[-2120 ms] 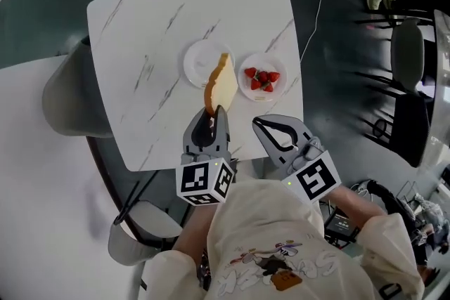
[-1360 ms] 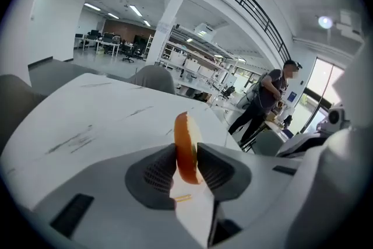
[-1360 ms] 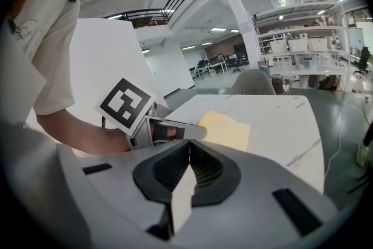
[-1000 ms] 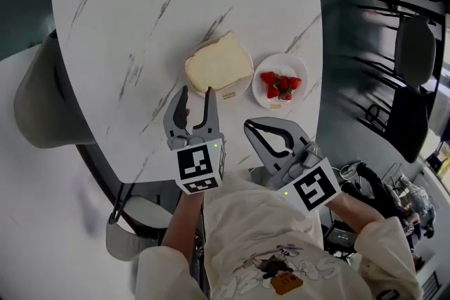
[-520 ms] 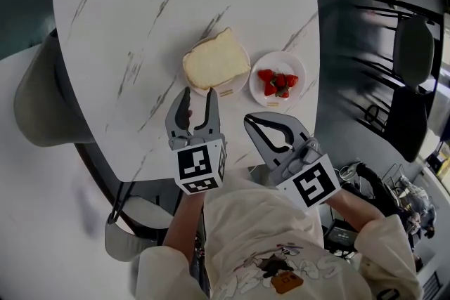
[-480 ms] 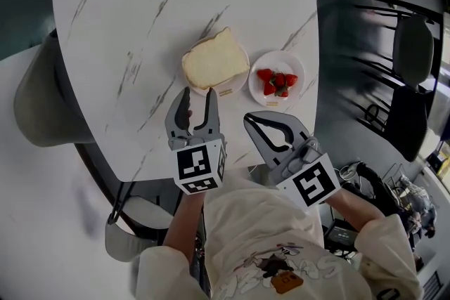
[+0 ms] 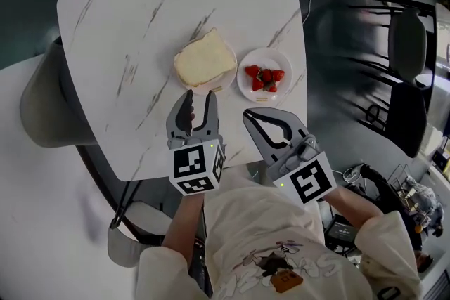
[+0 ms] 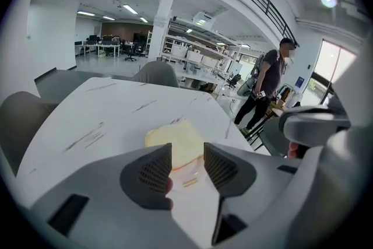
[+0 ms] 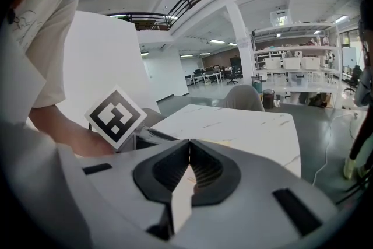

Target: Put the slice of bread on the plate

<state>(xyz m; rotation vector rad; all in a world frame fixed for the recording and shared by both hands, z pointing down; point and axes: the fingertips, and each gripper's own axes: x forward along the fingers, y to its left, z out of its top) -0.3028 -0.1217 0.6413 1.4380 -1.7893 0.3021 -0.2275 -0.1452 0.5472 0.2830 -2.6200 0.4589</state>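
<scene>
1. My left gripper (image 7: 197, 98) hovers with jaws spread and empty, just on the near side of the plate (image 7: 222, 84).
2. The slice of bread (image 7: 204, 61) lies flat on that plate.
3. Strawberries (image 7: 264, 75) sit on a dish just to the right.
4. My right gripper (image 7: 247, 114) is pressed together, holding nothing, over the table's (image 7: 133, 17) near edge.

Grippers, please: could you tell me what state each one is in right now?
Left gripper: open, holding nothing.
Right gripper: closed, holding nothing.

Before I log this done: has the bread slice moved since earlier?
Yes: out of the left gripper, down flat onto the plate left of the strawberry plate.
</scene>
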